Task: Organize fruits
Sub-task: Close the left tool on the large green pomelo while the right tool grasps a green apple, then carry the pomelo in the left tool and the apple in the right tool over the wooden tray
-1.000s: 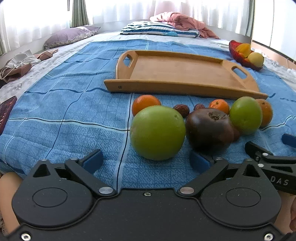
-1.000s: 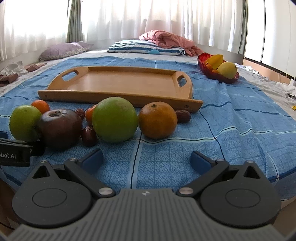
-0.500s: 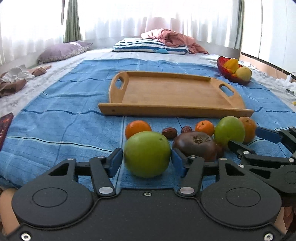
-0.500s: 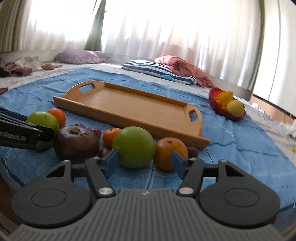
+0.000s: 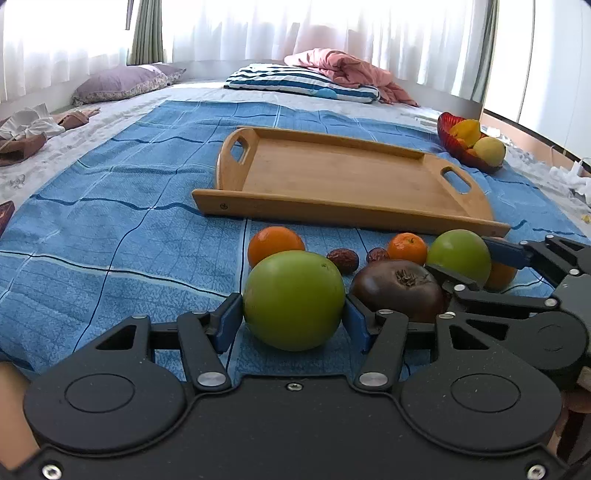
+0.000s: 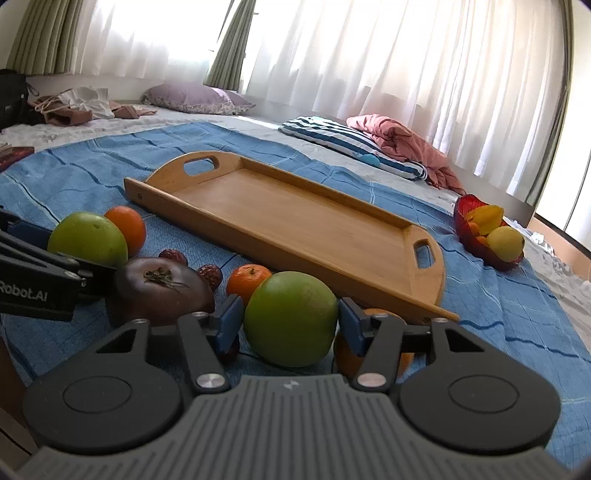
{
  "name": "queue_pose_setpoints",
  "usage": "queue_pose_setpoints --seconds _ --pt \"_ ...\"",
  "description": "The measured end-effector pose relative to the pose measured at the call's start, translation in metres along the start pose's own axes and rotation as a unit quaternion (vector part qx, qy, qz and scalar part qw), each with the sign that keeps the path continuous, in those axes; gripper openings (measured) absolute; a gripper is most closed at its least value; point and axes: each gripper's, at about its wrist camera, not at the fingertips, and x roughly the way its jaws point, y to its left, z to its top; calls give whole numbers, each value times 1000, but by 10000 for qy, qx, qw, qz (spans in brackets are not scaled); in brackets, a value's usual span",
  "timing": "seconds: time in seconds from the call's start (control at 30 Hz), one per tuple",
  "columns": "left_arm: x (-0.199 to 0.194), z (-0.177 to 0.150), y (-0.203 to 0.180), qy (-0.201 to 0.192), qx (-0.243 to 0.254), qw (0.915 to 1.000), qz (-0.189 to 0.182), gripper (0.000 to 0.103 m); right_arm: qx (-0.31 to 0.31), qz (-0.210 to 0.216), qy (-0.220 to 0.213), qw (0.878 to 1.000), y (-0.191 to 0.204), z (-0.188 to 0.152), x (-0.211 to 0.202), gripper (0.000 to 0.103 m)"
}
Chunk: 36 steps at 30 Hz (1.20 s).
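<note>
Right wrist view: right gripper [image 6: 291, 314], jaws just closing, clamps green fruit [image 6: 291, 325] (orange [image 6: 346, 356] mostly hidden).

A blue checked blanket [image 5: 110, 236] covers the bed. Beyond it lie a striped pillow [image 5: 295, 83] with a pink quilt [image 5: 343, 70] bunched against it, and a purple pillow [image 5: 122, 83] off to the left, before white curtains [image 5: 258, 29].

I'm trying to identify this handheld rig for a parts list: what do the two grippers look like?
The left gripper has a smooth black body with two round discs, black linkage arms, silver pivot screws and blue finger pads. The right gripper has the same build, but its grey body is ribbed and bears a small logo. White lettering runs along the left gripper's side in the right wrist view. No cables or sleeves show.
</note>
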Motion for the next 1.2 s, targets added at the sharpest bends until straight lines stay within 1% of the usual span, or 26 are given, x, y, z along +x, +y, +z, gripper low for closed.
queue_pose_setpoints --seconds 0.1,0.23,0.3,0.43,0.57,0.77,1.0,1.2 --pt "0 1 2 5 -82 10000 -20 56 -58 -33 -20 10000 2 -1 1 60" --pt "-1 6 0 3 -57 10000 -10 56 199 -13 12 9998 -2 1 -1 59" --pt "-2 7 0 -16 -9 10000 -22 56 431 23 -2 9991 -7 2 -3 59" --pt "-4 10 -2 -79 9 10000 -34 56 1066 248 55 9940 -22 3 -6 59" --pt "-8 16 -4 -181 47 9998 -60 56 1441 345 118 9889 -31 6 -8 59" --pt "-10 25 -7 -331 71 9994 -95 56 1493 231 -4 9885 -35 12 -14 59" --pt "-13 33 -10 -446 80 9989 -137 56 1771 185 80 9840 -44 14 -15 59" --pt "-12 36 -9 -444 42 9989 -153 56 1814 145 65 9833 -46 14 -18 59"
